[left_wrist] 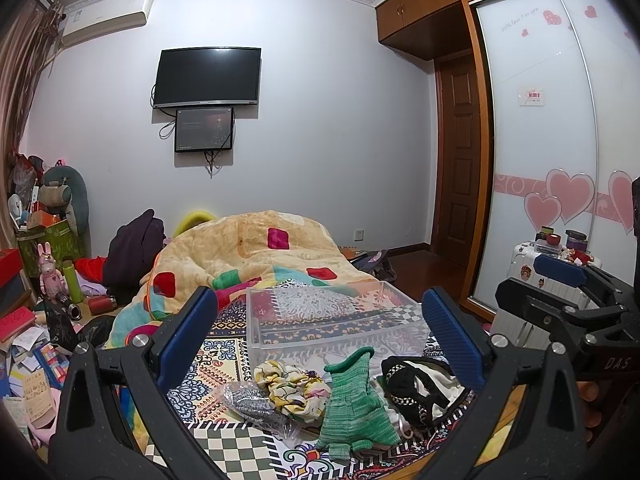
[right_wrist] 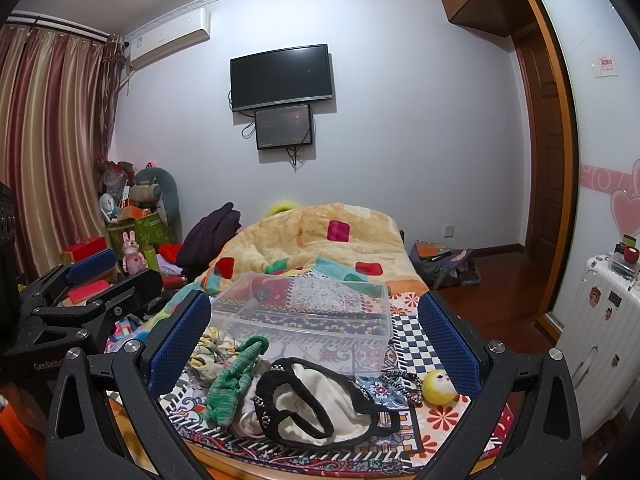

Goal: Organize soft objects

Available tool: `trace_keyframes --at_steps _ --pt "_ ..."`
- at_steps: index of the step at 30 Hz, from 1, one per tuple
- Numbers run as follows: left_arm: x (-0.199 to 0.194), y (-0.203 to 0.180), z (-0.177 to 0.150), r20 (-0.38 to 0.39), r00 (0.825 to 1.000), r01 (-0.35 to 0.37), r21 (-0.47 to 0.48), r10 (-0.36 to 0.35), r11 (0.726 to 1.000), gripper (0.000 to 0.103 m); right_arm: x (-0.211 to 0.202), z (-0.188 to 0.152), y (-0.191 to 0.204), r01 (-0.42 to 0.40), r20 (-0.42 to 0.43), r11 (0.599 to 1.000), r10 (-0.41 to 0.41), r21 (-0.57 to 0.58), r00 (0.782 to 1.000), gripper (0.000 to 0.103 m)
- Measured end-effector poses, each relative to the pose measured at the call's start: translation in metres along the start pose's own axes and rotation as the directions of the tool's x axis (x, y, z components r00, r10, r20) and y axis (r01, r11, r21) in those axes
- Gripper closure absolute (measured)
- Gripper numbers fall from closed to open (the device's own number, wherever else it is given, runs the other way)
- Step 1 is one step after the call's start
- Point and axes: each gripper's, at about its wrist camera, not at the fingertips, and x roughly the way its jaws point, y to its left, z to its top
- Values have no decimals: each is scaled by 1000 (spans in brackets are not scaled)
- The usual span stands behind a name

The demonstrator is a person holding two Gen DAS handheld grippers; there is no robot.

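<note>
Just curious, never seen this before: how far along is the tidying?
Barely started. The clear plastic bin looks empty. Both the left gripper and the right gripper are open, holding nothing. Left to sort: green knit piece, floral scrunchie, black-and-white pouch and yellow plush ball, all on the patterned cloth.

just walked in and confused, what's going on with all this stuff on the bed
A person holds a gripper in each hand above a patterned bedspread. Both the left gripper and right gripper are open and hold nothing. A green knit piece, floral scrunchie, black-and-white pouch and yellow plush ball lie loose in front of an empty clear plastic bin.
</note>
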Motion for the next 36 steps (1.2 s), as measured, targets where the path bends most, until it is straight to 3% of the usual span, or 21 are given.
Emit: trace_keyframes --at_steps 14,24,26,29,36 --pt "5 -2 -6 -23 1000 -2 -4 2 1000 0 1 -1 0 -7 3 1000 7 1 1000 0" --pt "29 15 -17 -152 988 34 -38 -39 999 0 18 -11 -10 -34 -67 999 37 36 997 0" --pt "33 21 -23 -180 983 28 -32 -33 999 3 25 -18 -12 -35 -103 999 40 41 994 0" --pt "45 32 -34 -248 968 17 -32 -24 999 15 37 -31 -17 -40 -166 998 47 47 985 1" --pt "70 47 -52 -339 941 -2 -52 -16 999 34 57 -53 -29 -42 -281 996 62 78 958 22"
